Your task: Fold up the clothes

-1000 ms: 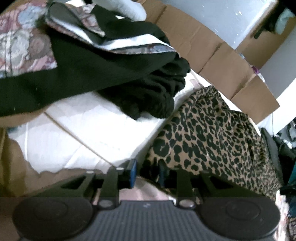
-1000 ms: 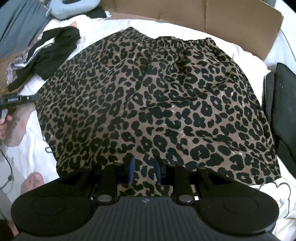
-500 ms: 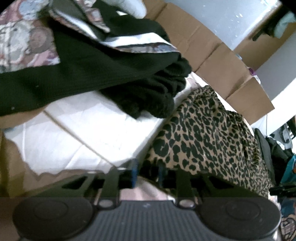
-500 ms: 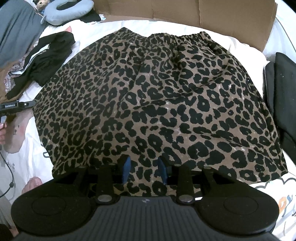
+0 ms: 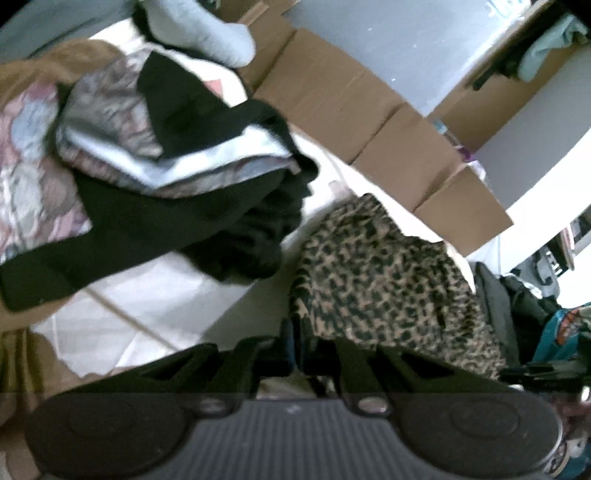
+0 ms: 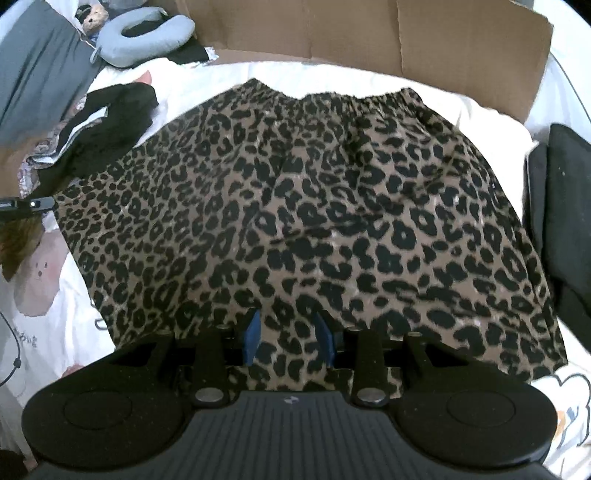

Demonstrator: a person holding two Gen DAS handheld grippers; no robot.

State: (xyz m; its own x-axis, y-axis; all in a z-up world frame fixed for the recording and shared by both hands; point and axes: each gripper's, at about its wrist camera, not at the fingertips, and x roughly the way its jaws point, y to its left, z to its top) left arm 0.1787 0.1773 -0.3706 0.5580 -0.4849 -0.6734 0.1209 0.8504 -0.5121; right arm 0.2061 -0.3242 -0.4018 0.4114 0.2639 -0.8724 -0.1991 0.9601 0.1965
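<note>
- Left gripper (image 5: 295,343) fingers pressed together, pinching the near left corner of the leopard-print skirt (image 6: 295,206); that corner hangs lifted off the bedsheet (image 5: 147,306) in the left wrist view, cloth draping down from the pinch.
- Left jaws have just been closing, with skirt fabric between them.
- Right gripper (image 6: 290,341) fingers spread partway, blue pads (image 6: 253,334) standing either side of a strip of the skirt's near hem. Can't tell if the pads press the cloth or only straddle it.
- Right jaws opened a bit further within the last second, then held that gap.
- Skirt lies spread mostly flat on the white bedsheet, elastic waistband at the far edge next to the cardboard (image 6: 369,33), hem toward the right camera.
- Left gripper's tip (image 6: 33,203) shows at the skirt's left edge in the right wrist view.
- Pile of black garments (image 5: 184,221) mixed with a patterned fabric (image 5: 110,122) sits left of the skirt, just beside its edge.
- Grey neck pillow (image 6: 144,37) at far left, beyond the pile.
- Dark folded item (image 6: 565,206) beside the skirt's right edge.
- Flattened cardboard stands along the far side of the bed.
</note>
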